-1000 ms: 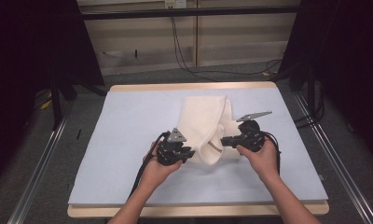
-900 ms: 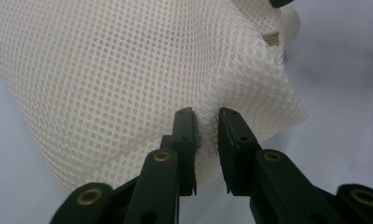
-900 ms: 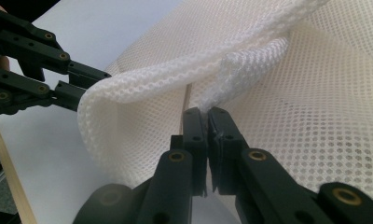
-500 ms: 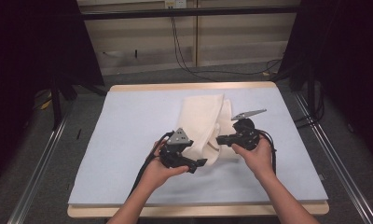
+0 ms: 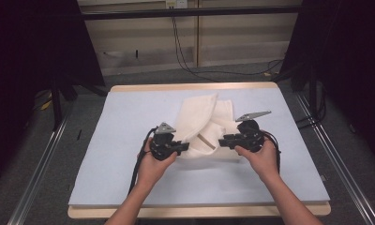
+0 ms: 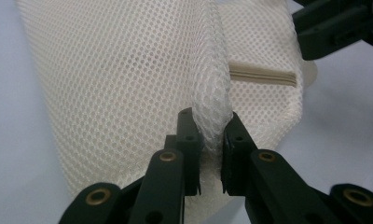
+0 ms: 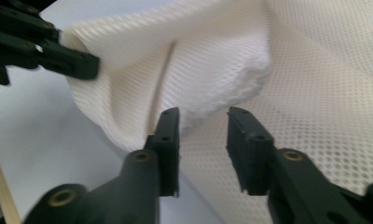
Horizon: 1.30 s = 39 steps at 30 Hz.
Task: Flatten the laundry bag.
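Observation:
A cream mesh bag (image 5: 202, 117) lies crumpled on the pale blue mat (image 5: 129, 140). At the bag's near left edge, my left gripper (image 5: 184, 146) has just been closing, and its jaws now pinch a raised fold of the mesh bag (image 6: 128, 79). That grip is plain at my left gripper (image 6: 211, 140). My right gripper (image 5: 223, 140) points at the bag's near right side. Its jaws have just been opening; my right gripper (image 7: 203, 137) stands open, with mesh (image 7: 315, 93) lying behind the gap and untouched by the pads. A beige zip band (image 6: 261, 77) crosses the bag.
The mat covers a wooden table (image 5: 195, 211). Metal rails (image 5: 40, 173) run along both sides of the table on the floor. Cables (image 5: 185, 51) hang against the back wall. My right gripper (image 6: 336, 28) shows in the left gripper view's top right corner.
Half a second ago the left jaws stood wide; now they are closed on a fold of mesh. The right jaws, closed on the bag before, have parted.

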### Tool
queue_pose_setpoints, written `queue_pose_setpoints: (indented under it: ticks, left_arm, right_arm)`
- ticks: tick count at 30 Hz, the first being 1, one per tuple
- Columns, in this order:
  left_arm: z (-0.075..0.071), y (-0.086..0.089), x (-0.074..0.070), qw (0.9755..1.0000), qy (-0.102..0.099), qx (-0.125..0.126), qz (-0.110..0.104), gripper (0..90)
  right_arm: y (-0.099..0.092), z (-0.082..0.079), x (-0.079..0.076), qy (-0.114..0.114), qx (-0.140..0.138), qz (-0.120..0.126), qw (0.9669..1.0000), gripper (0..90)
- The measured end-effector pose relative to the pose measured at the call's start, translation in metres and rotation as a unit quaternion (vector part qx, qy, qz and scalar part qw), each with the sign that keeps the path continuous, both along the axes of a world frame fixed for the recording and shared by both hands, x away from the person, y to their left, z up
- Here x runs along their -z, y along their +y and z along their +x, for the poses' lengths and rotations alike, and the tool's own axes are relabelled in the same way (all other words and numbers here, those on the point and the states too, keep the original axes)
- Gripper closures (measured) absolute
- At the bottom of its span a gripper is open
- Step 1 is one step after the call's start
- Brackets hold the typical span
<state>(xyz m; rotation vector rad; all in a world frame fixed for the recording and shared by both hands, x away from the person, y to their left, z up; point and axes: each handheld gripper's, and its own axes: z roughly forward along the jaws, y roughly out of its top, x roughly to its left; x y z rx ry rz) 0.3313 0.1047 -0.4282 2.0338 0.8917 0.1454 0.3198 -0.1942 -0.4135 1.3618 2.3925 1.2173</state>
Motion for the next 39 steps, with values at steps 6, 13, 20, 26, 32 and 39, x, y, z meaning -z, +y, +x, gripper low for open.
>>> queue_pose_setpoints:
  ticks: [6,13,20,26,32,39]
  left_arm:
    - [0.009,0.034,-0.003,0.9988,0.014,-0.044,-0.016,80.5]
    - [0.015,0.068,0.005,0.9957,0.024,-0.086,-0.023,79.8]
    - [0.019,0.089,0.014,0.9937,0.035,-0.105,-0.019,78.0]
    - [0.021,0.1,0.021,0.9923,0.04,-0.117,-0.009,76.7]
    - [0.023,0.109,0.027,0.9907,0.048,-0.127,-0.003,75.0]
    - [0.024,0.114,0.03,0.9901,0.054,-0.13,0.003,73.4]
  right_arm:
    - [-0.019,-0.004,0.01,-0.002,0.02,-0.016,0.9997,52.4]
    - [-0.031,-0.003,0.018,-0.009,0.042,-0.035,0.9984,48.4]
    - [-0.034,0.0,0.026,-0.009,0.056,-0.043,0.9975,46.1]
    - [-0.034,0.001,0.028,-0.017,0.064,-0.047,0.9967,45.5]
    - [-0.039,0.004,0.031,-0.013,0.078,-0.055,0.9953,43.0]
    - [-0.042,0.008,0.035,-0.006,0.085,-0.05,0.9951,43.3]
